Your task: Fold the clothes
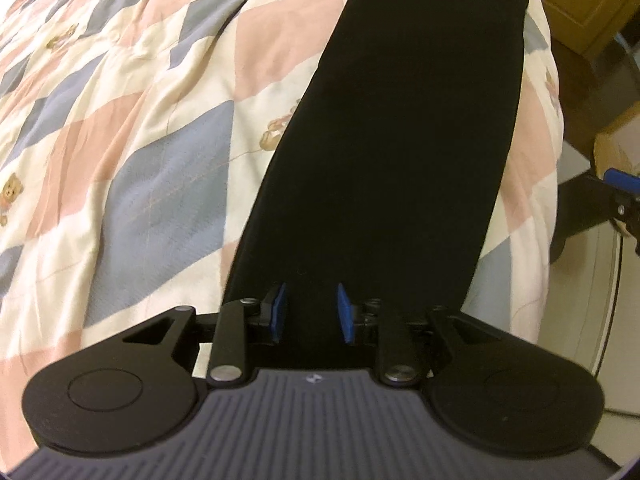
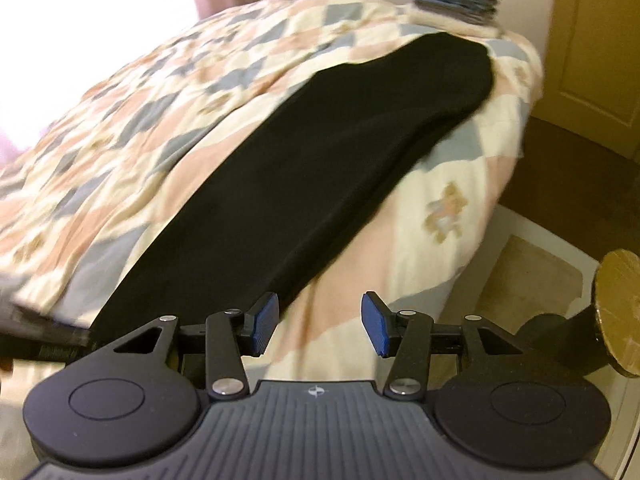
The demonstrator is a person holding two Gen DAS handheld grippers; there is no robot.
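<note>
A long black garment (image 1: 392, 140) lies flat in a narrow strip on a bed covered by a quilt (image 1: 132, 128) with pink, blue and cream diamonds. My left gripper (image 1: 310, 312) is open, its blue pads just over the garment's near end, holding nothing. In the right wrist view the same black garment (image 2: 320, 168) runs from near left to far right. My right gripper (image 2: 318, 324) is open and empty, to the right of the garment's near end, over the quilt (image 2: 140, 120). The right gripper also shows at the left wrist view's right edge (image 1: 618, 192).
A stack of folded clothes (image 2: 454, 0) sits at the far corner of the bed. The bed edge drops off to the right toward the floor (image 2: 532, 280). A round stool or stand (image 2: 618, 312) is at the right. Wooden furniture (image 1: 588, 4) stands beyond the bed.
</note>
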